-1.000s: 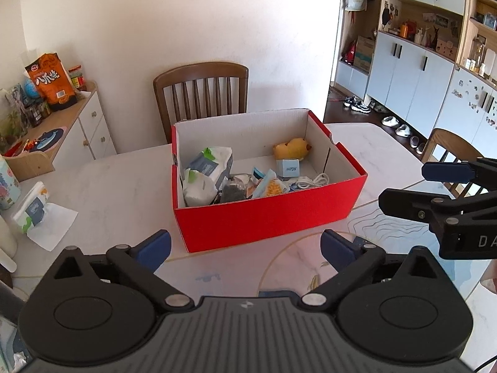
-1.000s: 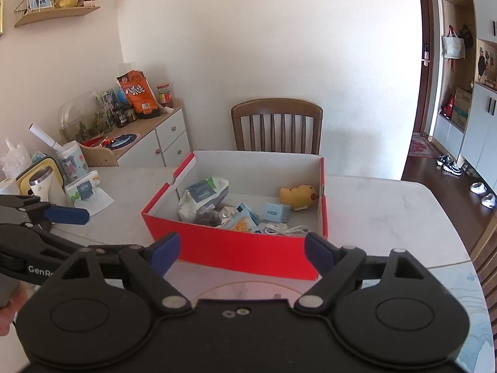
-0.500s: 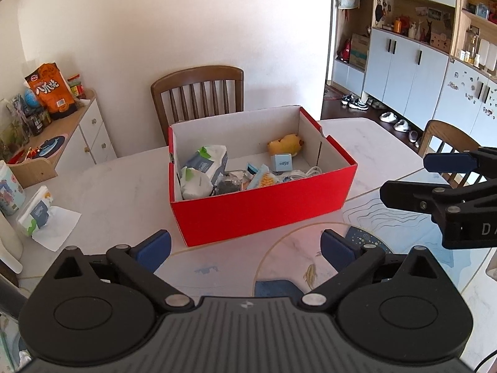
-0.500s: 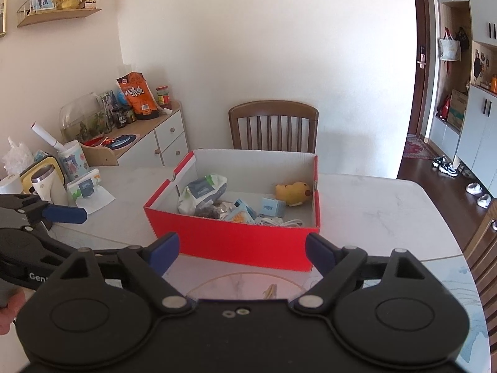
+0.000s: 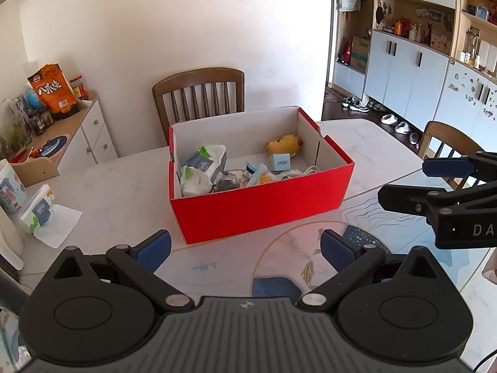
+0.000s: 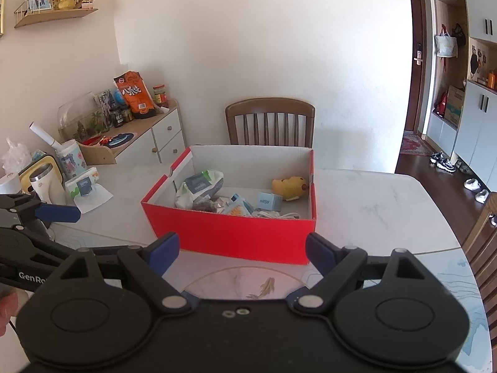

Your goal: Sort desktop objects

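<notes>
An open red cardboard box with a white inside [image 5: 261,205] stands on the white marble-patterned worktop [image 5: 118,192], in front of a brown wooden chair [image 5: 198,93]. Inside it lie a yellow plush toy [image 5: 284,144] at the far right, a small light-blue carton [image 5: 281,162] just in front of it, white wipe packs [image 5: 203,171] at the left and a coiled white cable [image 5: 306,171]. The left hand-held gripper [image 5: 245,247] and the right hand-held gripper [image 6: 242,248] hang near the box's near side, both spread wide and holding nothing.
</notes>
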